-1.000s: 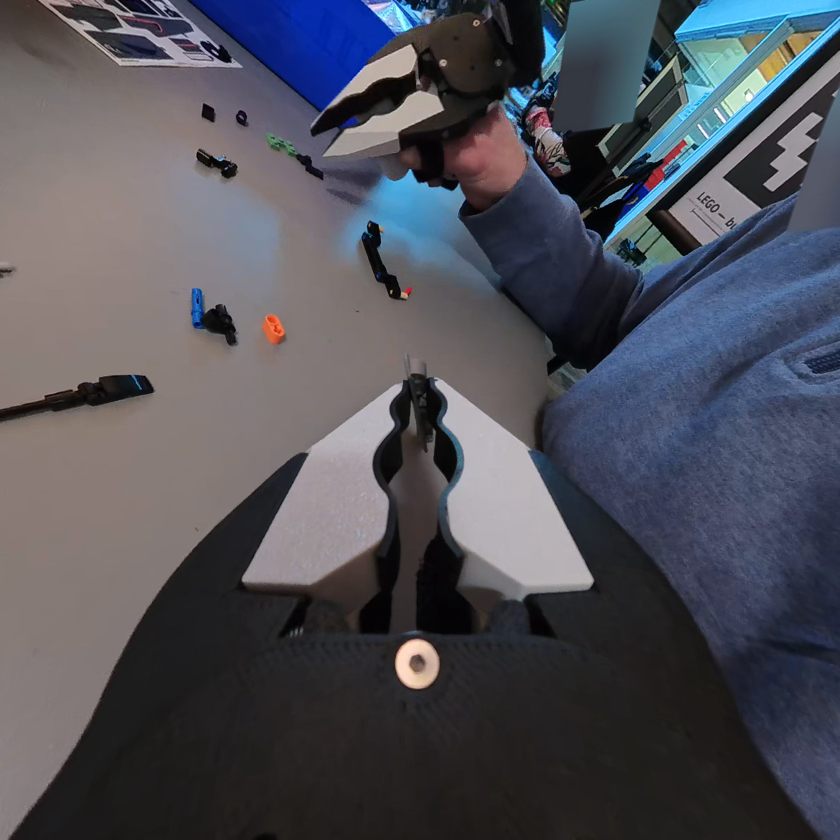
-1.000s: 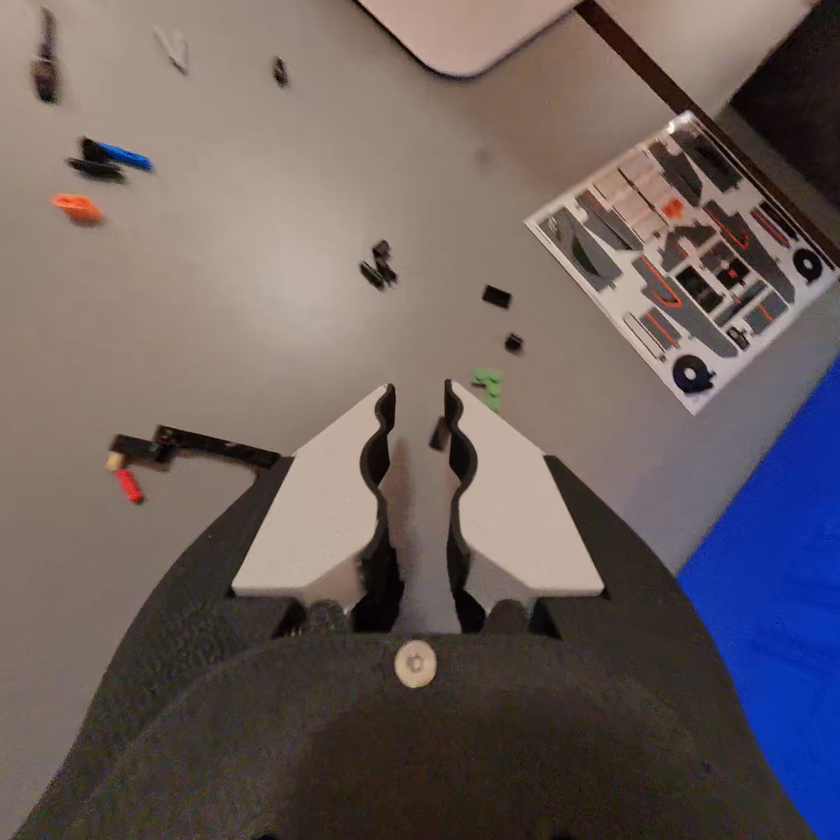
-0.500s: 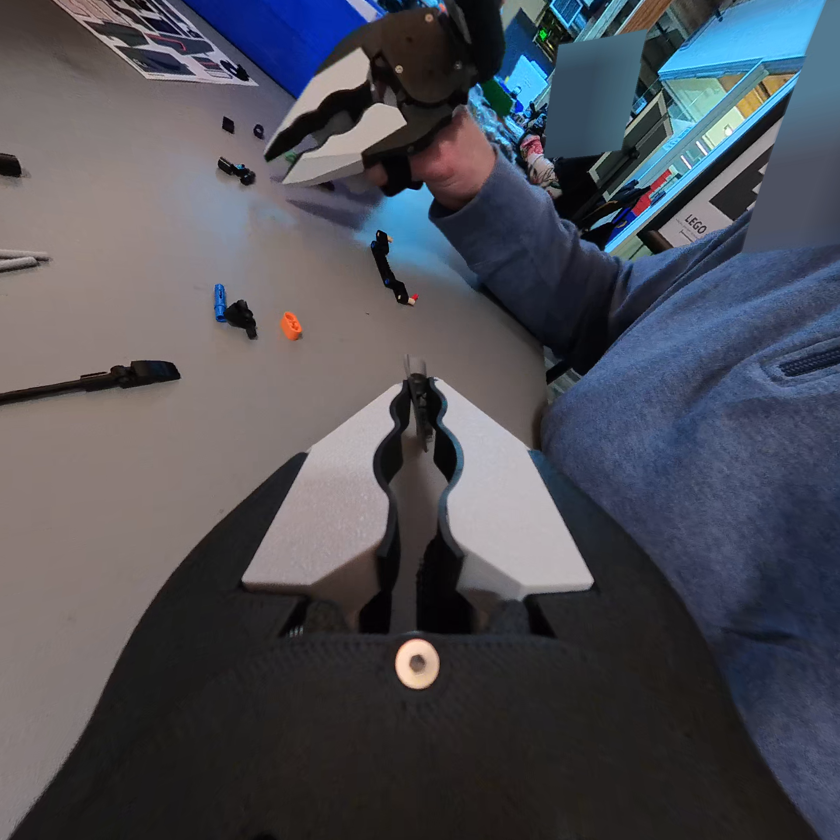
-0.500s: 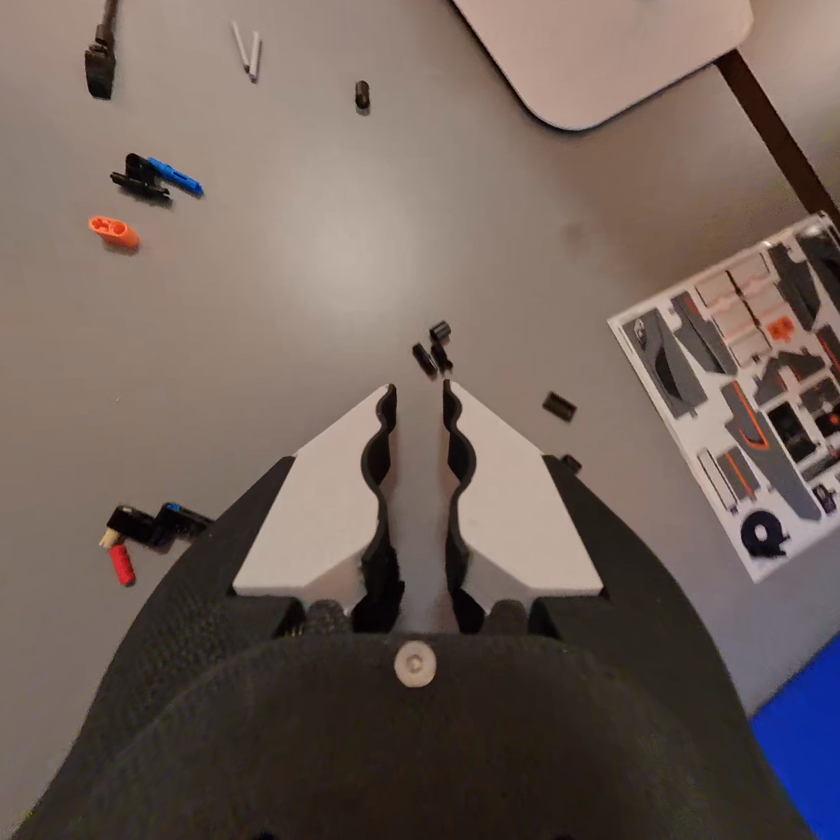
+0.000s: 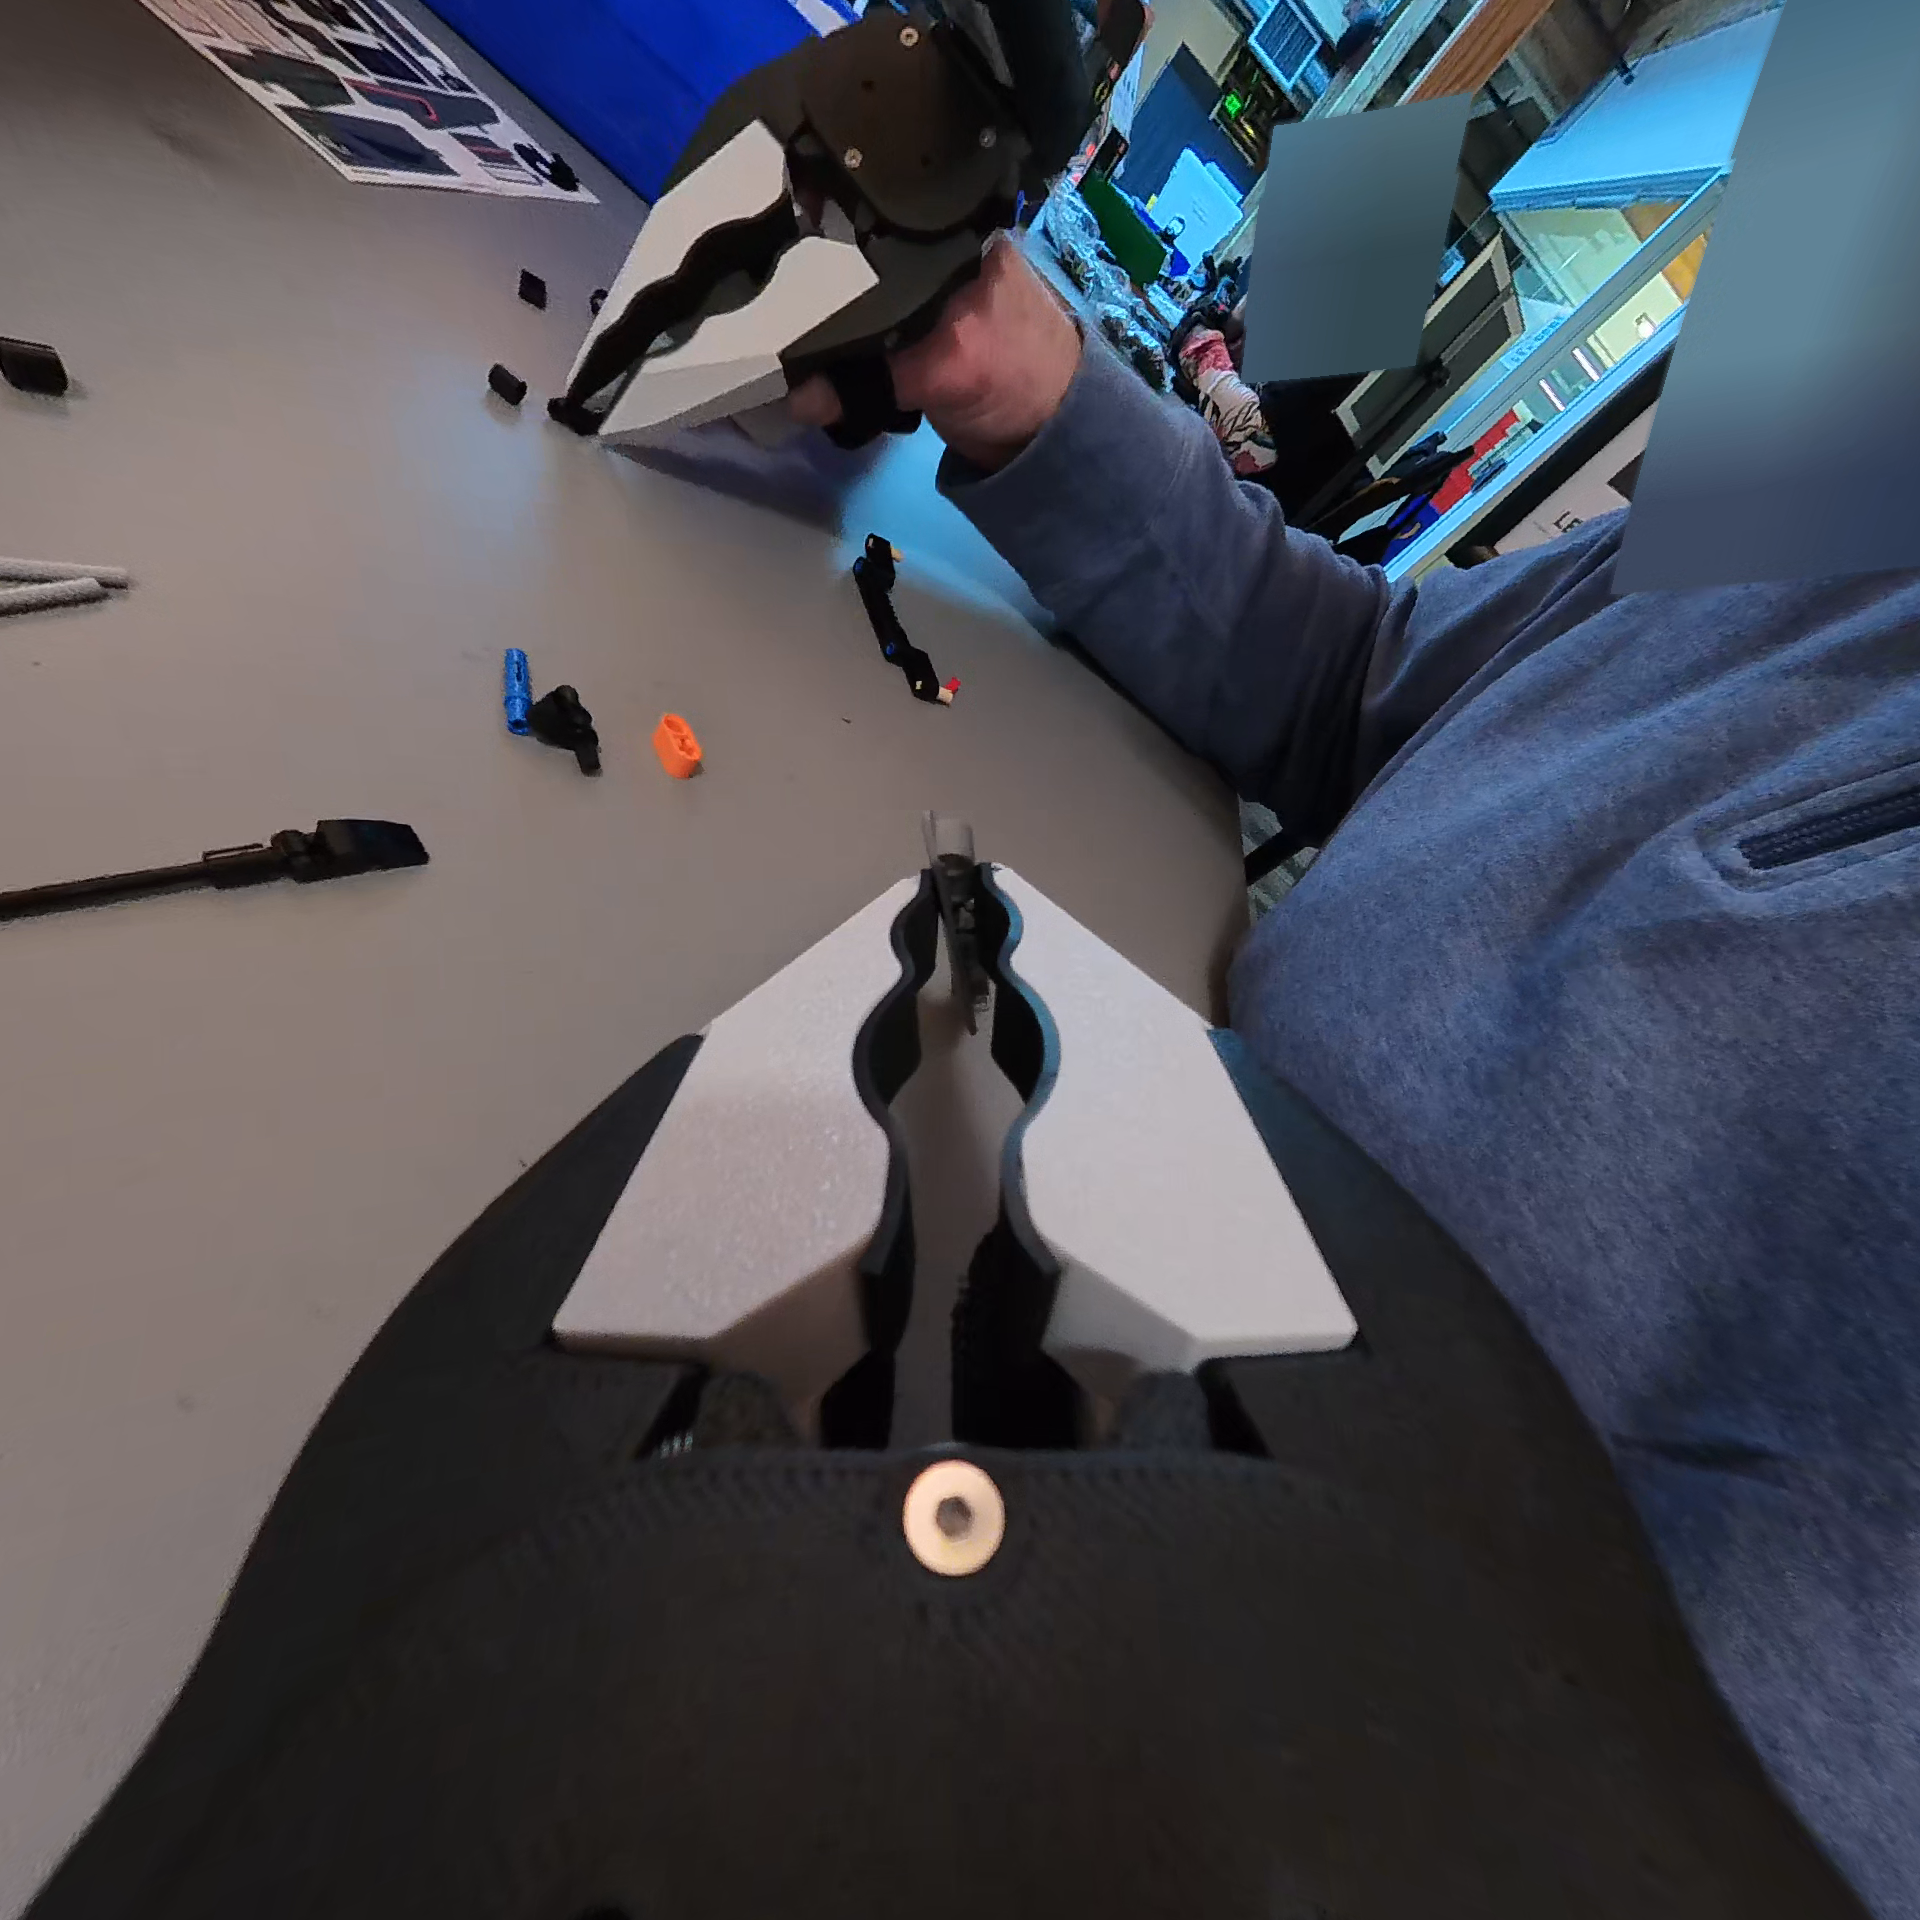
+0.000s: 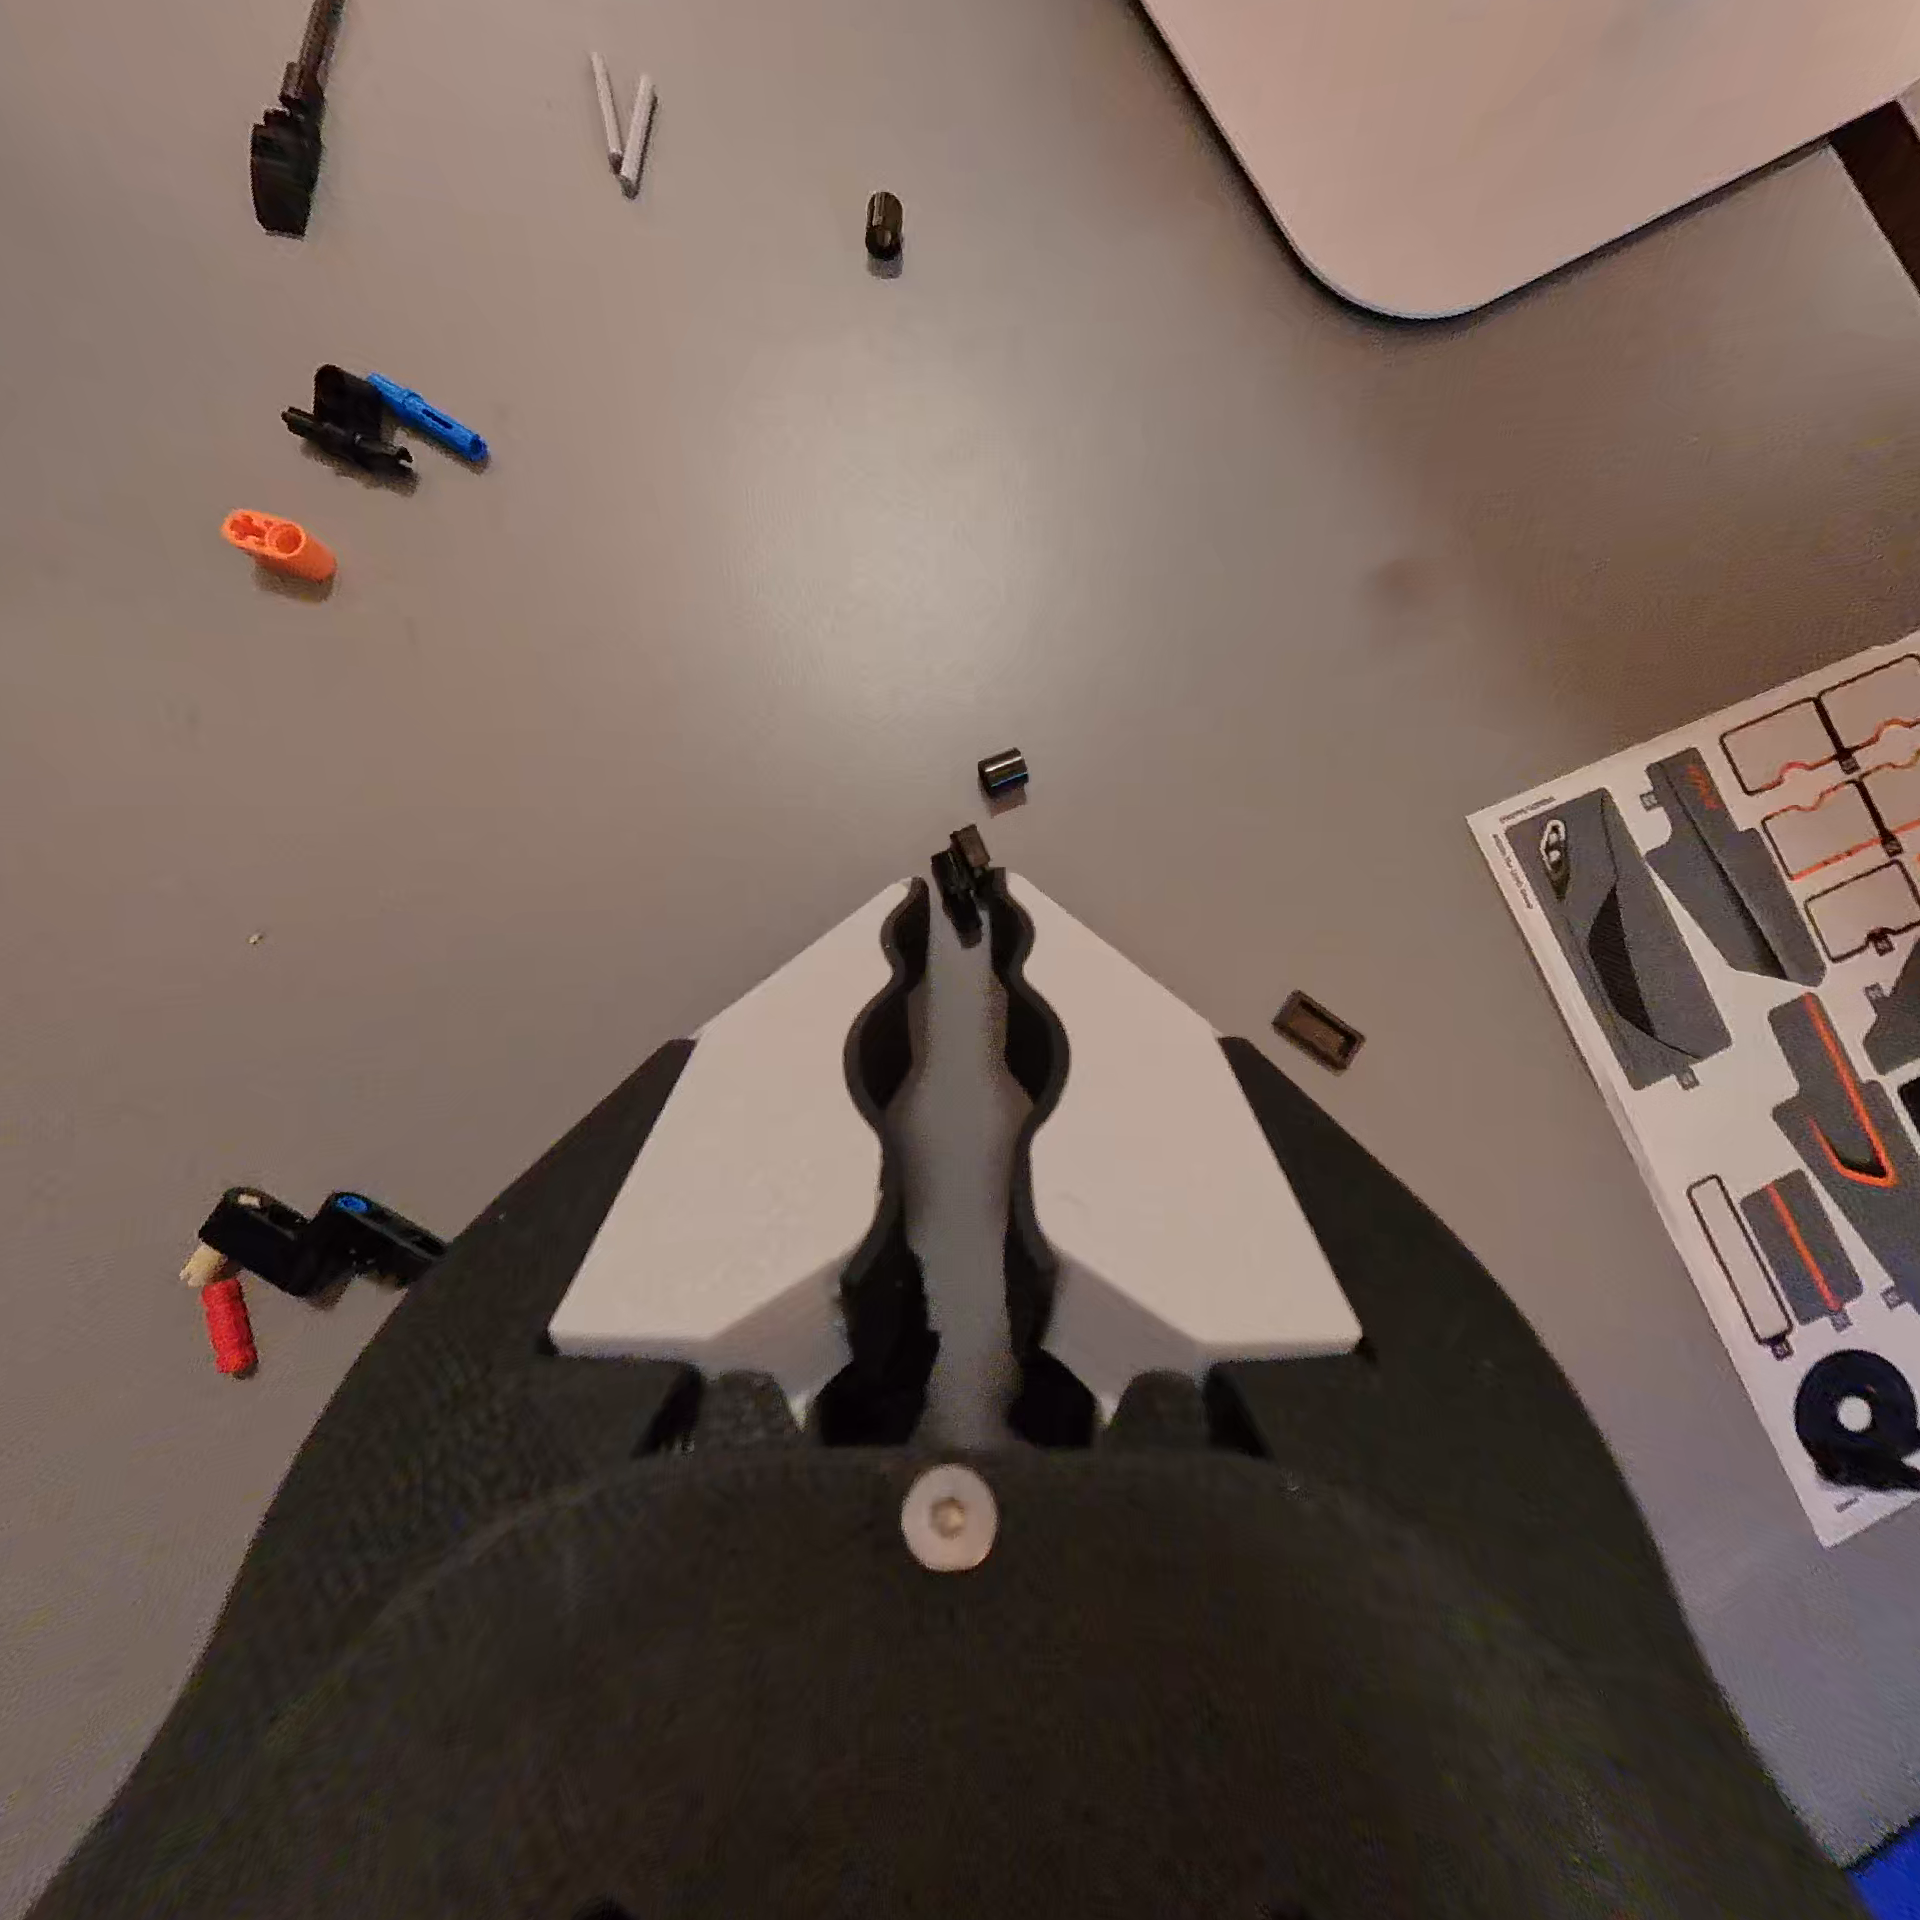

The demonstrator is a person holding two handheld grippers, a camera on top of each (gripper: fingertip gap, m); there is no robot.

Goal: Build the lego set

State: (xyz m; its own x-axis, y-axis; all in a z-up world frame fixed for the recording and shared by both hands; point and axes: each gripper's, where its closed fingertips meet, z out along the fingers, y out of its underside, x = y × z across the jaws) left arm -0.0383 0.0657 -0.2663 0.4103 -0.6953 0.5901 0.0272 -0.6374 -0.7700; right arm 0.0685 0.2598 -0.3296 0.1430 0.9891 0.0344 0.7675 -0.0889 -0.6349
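Observation:
My left gripper is shut on a thin dark grey lego piece and holds it above the near table edge, beside a blue sweater. My right gripper is down at the grey table, its tips closed around a small black pin lying there. In the left wrist view the right gripper touches the table by that pin. A black bush lies just beyond the tips. A black tile lies to the right.
Loose parts lie to the left: an orange connector, a blue pin on a black connector, a black beam assembly with a red pin, a long black axle part and two white rods. A sticker sheet lies right. About 25 centimeters separates my left fingertips from my right. My right tips are roughly 7 centimeters from the black tile. The left camera catches it too, in the left wrist view.
My right gripper has moved forward and down to the table, and its jaws have narrowed around the small black pin. My left gripper still holds its piece in place.

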